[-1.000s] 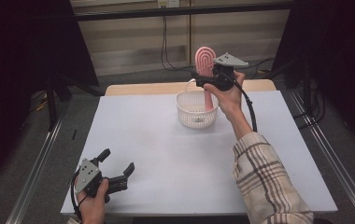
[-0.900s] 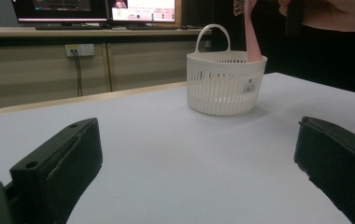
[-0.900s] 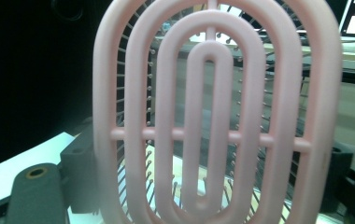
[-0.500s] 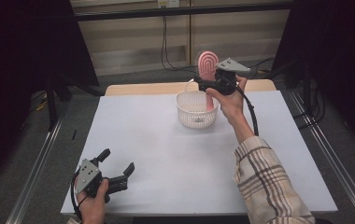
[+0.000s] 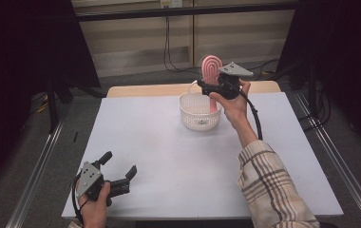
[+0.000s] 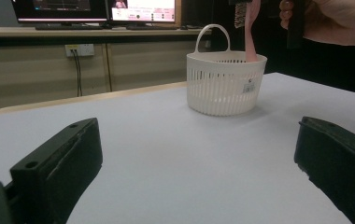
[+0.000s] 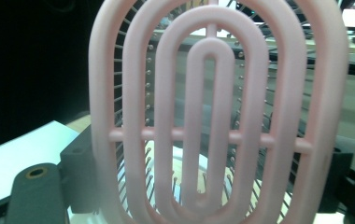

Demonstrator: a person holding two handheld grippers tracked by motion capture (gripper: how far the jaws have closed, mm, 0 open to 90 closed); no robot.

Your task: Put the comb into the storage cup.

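Note:
A pink oval hairbrush stands upright, its handle reaching down into a white slotted basket at the far middle of the table. My right gripper is shut on the hairbrush just above the basket rim. In the right gripper view the brush head sits close between the two black jaws. My left gripper rests open at the table's near left corner, holding nothing. From the left gripper view the basket stands far ahead, with the brush handle dipping into it.
The white table spans the view, and a wooden strip runs along its far edge. Metal rails flank both sides. A cable trails from the right gripper down the sleeve.
My right gripper has sunk slightly with the hairbrush, its handle going lower into the basket. The left gripper has stayed put.

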